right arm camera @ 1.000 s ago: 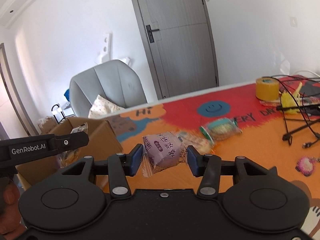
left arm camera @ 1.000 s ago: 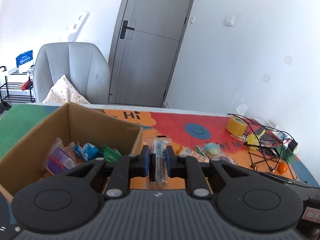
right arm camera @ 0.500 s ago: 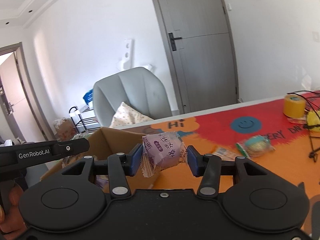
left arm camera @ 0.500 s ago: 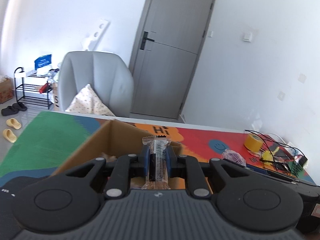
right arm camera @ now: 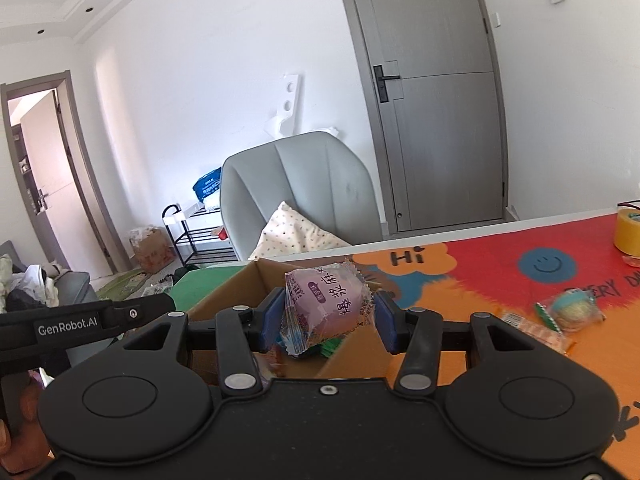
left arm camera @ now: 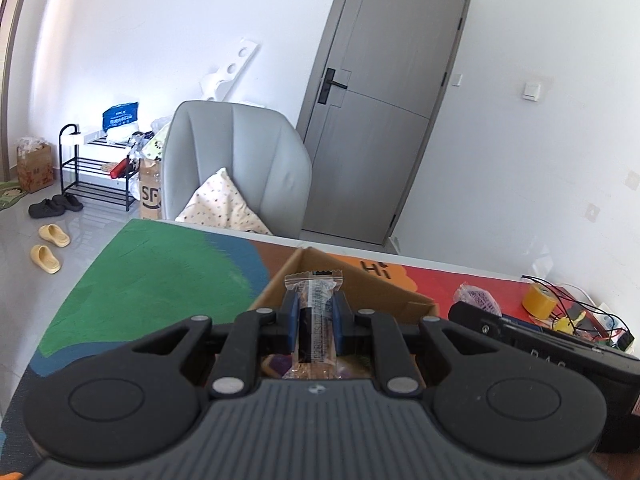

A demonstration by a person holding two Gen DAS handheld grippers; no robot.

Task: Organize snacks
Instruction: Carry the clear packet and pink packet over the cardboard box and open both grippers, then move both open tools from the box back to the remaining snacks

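A: Two snacks are off the table, one in each gripper. The left gripper (left arm camera: 314,322) has its blue pads clamped tight on a slim clear-wrapped bar with a dark centre (left arm camera: 315,320), standing upright between them.

B: And the other one?

A: The right gripper (right arm camera: 326,320) is closed on a plump purple-and-white plastic packet with printed characters (right arm camera: 326,306); its pads press both sides of the wrapper.

B: Where is the open brown cardboard box (right arm camera: 240,284)?

A: Directly beyond both sets of fingers. From the left wrist view the bar is over the box's near part (left arm camera: 384,294), and purple wrappers show inside, under the bar. From the right wrist view the purple packet hangs over the box's opening, with green wrappers below it.

B: Anything left on the colourful printed table mat (right arm camera: 500,280)?

A: To the right, a round teal snack in clear wrap (right arm camera: 570,310) and a flat orange-edged sachet (right arm camera: 532,328) just beside it. A yellow roll of tape (right arm camera: 628,232) sits at the far right.
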